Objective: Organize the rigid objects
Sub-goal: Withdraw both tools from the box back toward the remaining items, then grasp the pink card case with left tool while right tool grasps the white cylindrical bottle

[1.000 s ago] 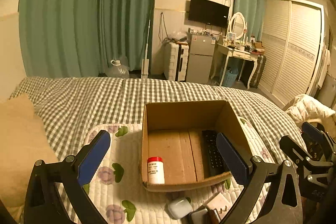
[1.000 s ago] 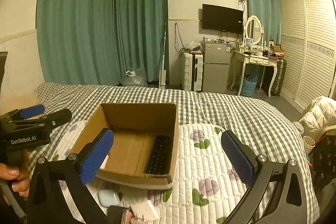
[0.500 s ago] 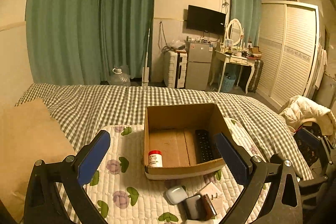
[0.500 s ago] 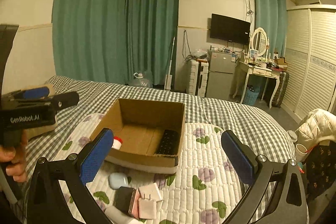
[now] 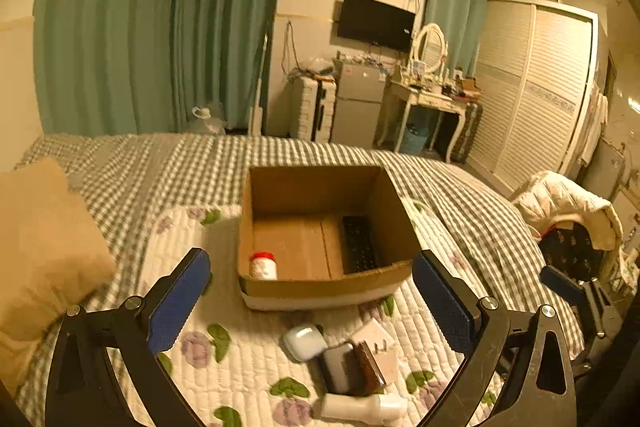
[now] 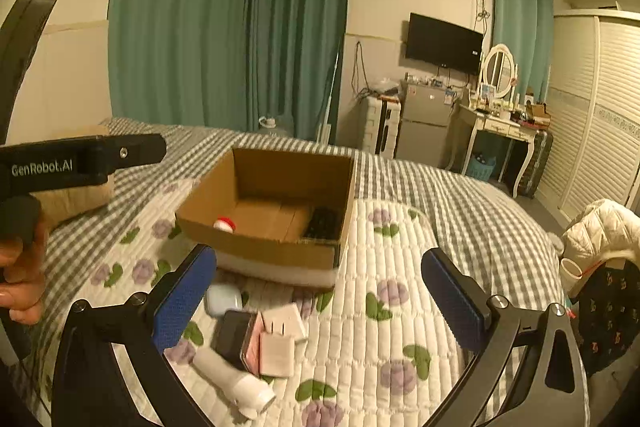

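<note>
Hovering over the bed (image 5: 280,155), both claws empty, above the floral quilt (image 5: 248,363)

Left to right:
- tan pillow (image 5: 44,239) at far left on the checked cover
- left claw (image 5: 312,301): blue pads (image 5: 178,301) spread wide apart, nothing between them; the right wrist view shows its black body at the left edge with a hand (image 6: 20,267) on the grip
- cardboard box (image 5: 320,285) open on the quilt, centre. Inside: white bottle with red cap (image 5: 263,265) upright at the near-left corner, black remote (image 5: 358,243) lying flat along the right wall
- loose pile on the quilt just in front of the box, outside it: pale blue earbud case (image 6: 223,299), dark case with a pink edge (image 6: 236,341), two white plug adapters (image 6: 282,337) touching each other, white cylinder (image 6: 236,385) lying on its side nearest the camera
- the dark case leans against the adapters; the earbud case sits just beside it, toward the box
- right claw (image 6: 320,305): pads (image 6: 454,307) also wide apart, empty, pointing at box and pile
- white jacket (image 6: 604,227) over a chair at far right, off the bed

Motion blur on the box and pile in the right wrist view, so labels can't be read
</note>
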Action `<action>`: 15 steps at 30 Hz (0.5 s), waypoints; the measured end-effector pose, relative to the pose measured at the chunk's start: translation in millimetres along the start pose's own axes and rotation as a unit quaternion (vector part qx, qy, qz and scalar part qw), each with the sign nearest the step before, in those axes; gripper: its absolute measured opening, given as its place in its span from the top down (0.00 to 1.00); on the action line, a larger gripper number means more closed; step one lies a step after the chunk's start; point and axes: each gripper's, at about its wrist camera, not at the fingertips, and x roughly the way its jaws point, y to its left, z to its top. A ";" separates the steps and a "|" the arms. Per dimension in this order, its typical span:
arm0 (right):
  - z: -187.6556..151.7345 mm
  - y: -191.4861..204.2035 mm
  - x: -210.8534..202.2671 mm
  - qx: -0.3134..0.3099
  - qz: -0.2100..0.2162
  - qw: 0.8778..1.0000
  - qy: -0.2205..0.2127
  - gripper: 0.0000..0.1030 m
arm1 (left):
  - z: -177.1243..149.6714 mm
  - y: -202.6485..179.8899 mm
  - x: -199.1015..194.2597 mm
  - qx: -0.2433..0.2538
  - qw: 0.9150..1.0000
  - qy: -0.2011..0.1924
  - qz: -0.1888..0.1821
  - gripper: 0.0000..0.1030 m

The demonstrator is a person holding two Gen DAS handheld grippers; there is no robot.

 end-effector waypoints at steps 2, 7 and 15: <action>-10.4 -3.6 7.3 0.010 0.008 1.000 0.015 0.00 | -5.2 -3.7 3.6 0.004 1.000 0.004 -0.007 0.00; -34.0 -8.5 22.2 0.023 0.024 0.999 0.042 0.00 | -17.4 -13.9 18.2 0.020 1.000 0.016 -0.002 0.02; -89.5 10.2 55.7 0.012 0.065 0.991 0.118 0.00 | -51.0 -24.5 57.3 0.039 0.996 0.079 0.007 0.09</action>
